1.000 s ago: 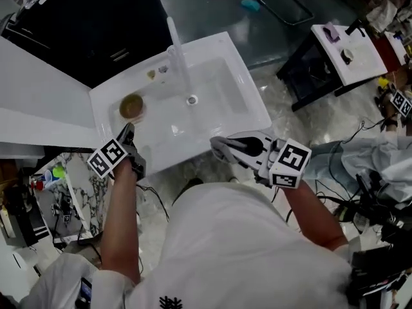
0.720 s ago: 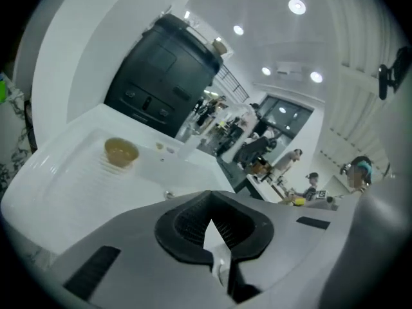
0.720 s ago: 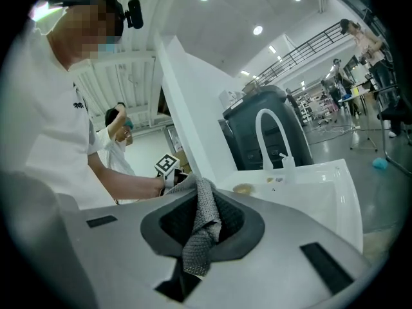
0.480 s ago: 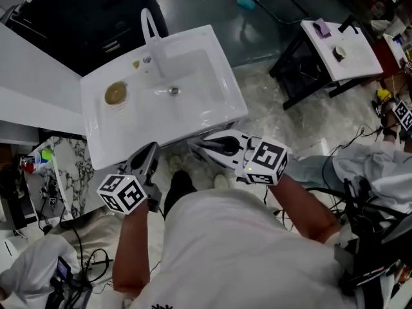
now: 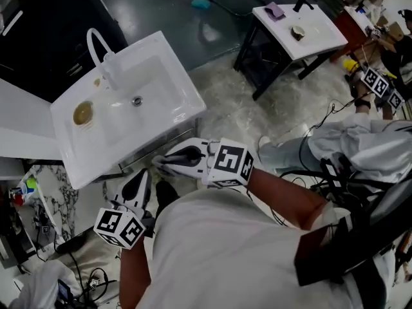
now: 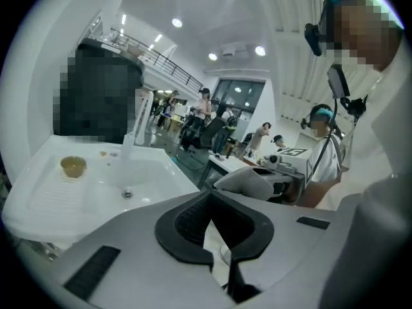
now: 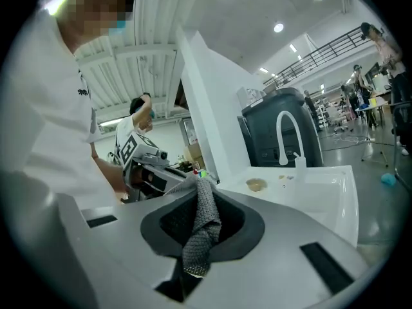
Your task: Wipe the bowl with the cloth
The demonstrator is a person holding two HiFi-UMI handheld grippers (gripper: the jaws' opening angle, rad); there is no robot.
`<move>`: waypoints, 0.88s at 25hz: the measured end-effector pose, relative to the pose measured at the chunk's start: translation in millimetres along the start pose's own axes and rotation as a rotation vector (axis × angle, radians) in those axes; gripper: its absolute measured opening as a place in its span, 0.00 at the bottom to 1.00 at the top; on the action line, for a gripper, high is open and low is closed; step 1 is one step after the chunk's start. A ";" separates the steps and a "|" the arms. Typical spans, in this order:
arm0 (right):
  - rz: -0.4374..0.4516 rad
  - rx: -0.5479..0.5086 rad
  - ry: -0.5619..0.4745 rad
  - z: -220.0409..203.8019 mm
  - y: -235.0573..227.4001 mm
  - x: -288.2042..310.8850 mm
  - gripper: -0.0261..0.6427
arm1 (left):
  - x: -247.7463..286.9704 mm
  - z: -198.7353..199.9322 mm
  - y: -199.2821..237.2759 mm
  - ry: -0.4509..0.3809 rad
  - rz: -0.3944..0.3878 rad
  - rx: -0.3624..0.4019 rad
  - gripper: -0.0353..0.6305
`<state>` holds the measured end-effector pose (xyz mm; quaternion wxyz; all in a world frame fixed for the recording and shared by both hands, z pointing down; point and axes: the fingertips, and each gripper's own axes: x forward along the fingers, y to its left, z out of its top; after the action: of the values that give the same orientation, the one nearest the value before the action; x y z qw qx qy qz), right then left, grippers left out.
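The yellow-brown bowl [image 5: 82, 113] sits on the left ledge of the white sink [image 5: 161, 102], and it also shows as the bowl [image 6: 73, 167] and the bowl [image 7: 256, 185] in the two gripper views. A grey knitted cloth [image 7: 197, 240] hangs between the jaws of my right gripper [image 7: 201, 201], which is shut on it. In the head view the right gripper [image 5: 158, 162] is held in front of the sink's near edge, close to the person's chest. My left gripper [image 5: 143, 175] hangs lower left of it, below the sink. The left gripper [image 6: 214, 201] is shut, with nothing in it.
A curved white faucet [image 5: 96, 44] rises at the back of the sink. A small white table [image 5: 322, 37] on a dark frame stands at the upper right, with a purple item [image 5: 275, 9] and a small dish [image 5: 297, 32]. Cables and gear lie on the floor at right.
Both grippers have drawn back from the sink toward the person. The left one left the sink's front edge and dropped below it. The view has swung, so the sink now lies upper left.
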<state>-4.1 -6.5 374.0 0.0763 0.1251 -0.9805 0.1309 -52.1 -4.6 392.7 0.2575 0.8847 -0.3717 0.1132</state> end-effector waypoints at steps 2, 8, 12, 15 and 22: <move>0.000 -0.010 0.002 2.3 2.3 -1.9 0.09 | 2.7 0.6 -3.3 0.000 -0.011 -0.002 0.07; -0.013 -0.023 -0.001 7.3 5.5 -4.6 0.09 | 10.6 -2.1 -13.5 0.016 -0.064 0.011 0.07; -0.016 -0.040 0.008 7.5 8.8 -4.9 0.09 | 14.2 -2.4 -14.2 0.018 -0.080 0.017 0.07; -0.018 -0.046 0.008 9.2 8.5 -3.4 0.09 | 15.4 -2.9 -12.3 0.022 -0.085 0.019 0.07; -0.009 -0.069 0.009 12.6 6.4 4.1 0.09 | 16.5 -5.7 -3.9 0.033 -0.076 0.016 0.07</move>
<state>-11.3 -4.9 361.2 0.0857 0.1259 -0.9835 0.0973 -37.8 -9.2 402.5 0.2604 0.8982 -0.3328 0.1208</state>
